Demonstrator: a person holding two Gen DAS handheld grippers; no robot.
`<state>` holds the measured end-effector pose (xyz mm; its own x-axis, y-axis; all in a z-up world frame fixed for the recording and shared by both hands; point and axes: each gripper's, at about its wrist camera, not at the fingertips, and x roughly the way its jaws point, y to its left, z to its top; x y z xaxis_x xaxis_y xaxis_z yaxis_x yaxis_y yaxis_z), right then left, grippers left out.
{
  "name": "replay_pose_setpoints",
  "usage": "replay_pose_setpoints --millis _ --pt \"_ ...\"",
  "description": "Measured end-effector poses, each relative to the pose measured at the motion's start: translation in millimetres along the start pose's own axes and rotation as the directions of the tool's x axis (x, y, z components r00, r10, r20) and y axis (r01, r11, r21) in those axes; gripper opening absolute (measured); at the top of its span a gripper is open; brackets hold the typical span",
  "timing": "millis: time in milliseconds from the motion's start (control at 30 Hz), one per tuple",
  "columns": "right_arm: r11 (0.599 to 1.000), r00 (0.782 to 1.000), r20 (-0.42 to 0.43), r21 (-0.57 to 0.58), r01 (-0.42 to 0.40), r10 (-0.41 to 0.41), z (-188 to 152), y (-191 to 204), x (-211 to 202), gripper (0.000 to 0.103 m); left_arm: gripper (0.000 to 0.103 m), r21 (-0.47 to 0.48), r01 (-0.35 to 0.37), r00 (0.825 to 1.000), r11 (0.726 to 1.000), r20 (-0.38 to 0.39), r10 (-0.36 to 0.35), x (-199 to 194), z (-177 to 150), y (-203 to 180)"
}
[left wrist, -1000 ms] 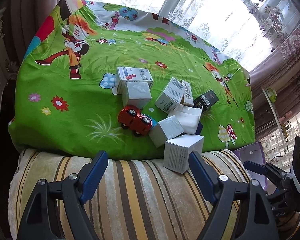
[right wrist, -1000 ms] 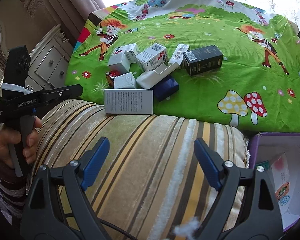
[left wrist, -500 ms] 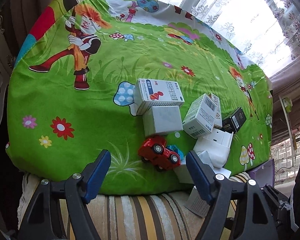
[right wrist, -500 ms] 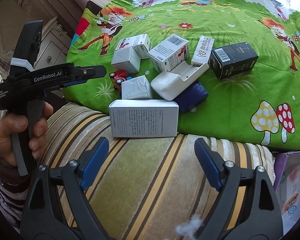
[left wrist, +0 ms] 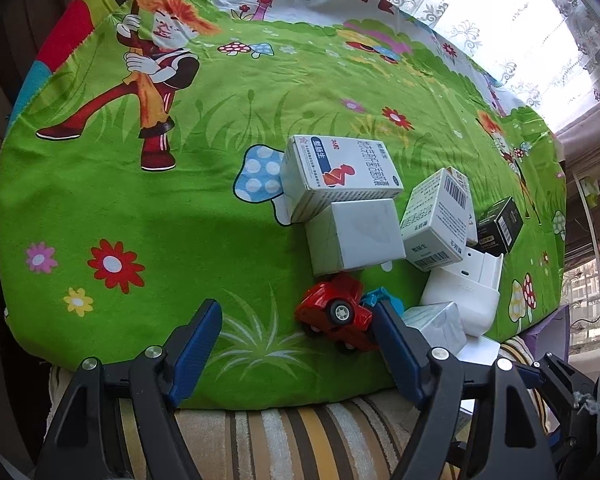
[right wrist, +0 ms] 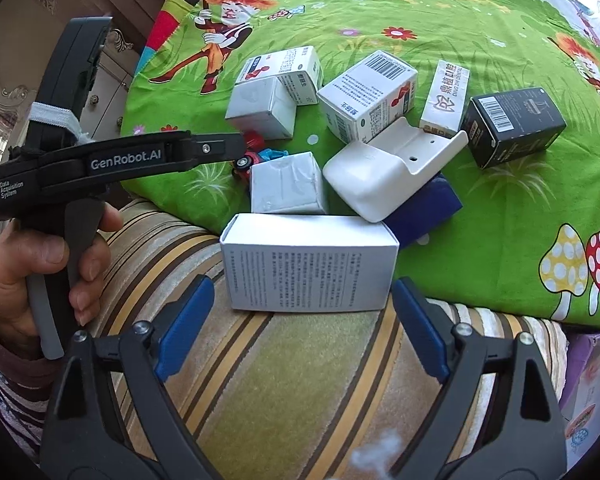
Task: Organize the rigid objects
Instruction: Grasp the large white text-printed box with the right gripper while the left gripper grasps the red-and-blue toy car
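Beside the red toy car, your left gripper stands spread and empty. Your right gripper, its jaws just widened, brackets the white box without gripping. Approach step; next, lower and clamp.

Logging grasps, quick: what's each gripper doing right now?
Left gripper: open, holding nothing.
Right gripper: open, jaws just been widening, holding nothing.
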<state>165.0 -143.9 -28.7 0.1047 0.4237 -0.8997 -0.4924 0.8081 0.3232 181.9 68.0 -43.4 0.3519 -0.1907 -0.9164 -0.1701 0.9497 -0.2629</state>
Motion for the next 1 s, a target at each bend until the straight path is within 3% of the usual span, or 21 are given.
replay_pose_setpoints --millis 133,433,667,1000 --pt "1.0 1.0 -0.001 0.003 0.002 -0.002 2.4 0.1 1.8 0.092 0.078 0.008 0.0 1.0 1.0 -0.009 0.0 -4.2 -4.8 4.6" --pt "1.0 1.0 -0.013 -0.005 0.005 -0.005 5.4 0.8 7.0 0.092 0.078 0.084 -0.096 0.995 0.992 0.009 0.096 -14.8 -15.6 3.1" --pt "1.0 1.0 -0.014 -0.008 0.008 -0.008 6.5 1.3 9.7 0.092 0.078 0.106 -0.153 0.987 0.982 -0.029 0.157 -8.4 -25.4 12.1" --pt "1.0 1.0 -0.018 -0.008 0.004 -0.004 7.4 0.8 14.7 0.089 0.077 0.151 -0.193 0.979 0.97 -0.03 0.2 -11.3 -36.2 7.0"
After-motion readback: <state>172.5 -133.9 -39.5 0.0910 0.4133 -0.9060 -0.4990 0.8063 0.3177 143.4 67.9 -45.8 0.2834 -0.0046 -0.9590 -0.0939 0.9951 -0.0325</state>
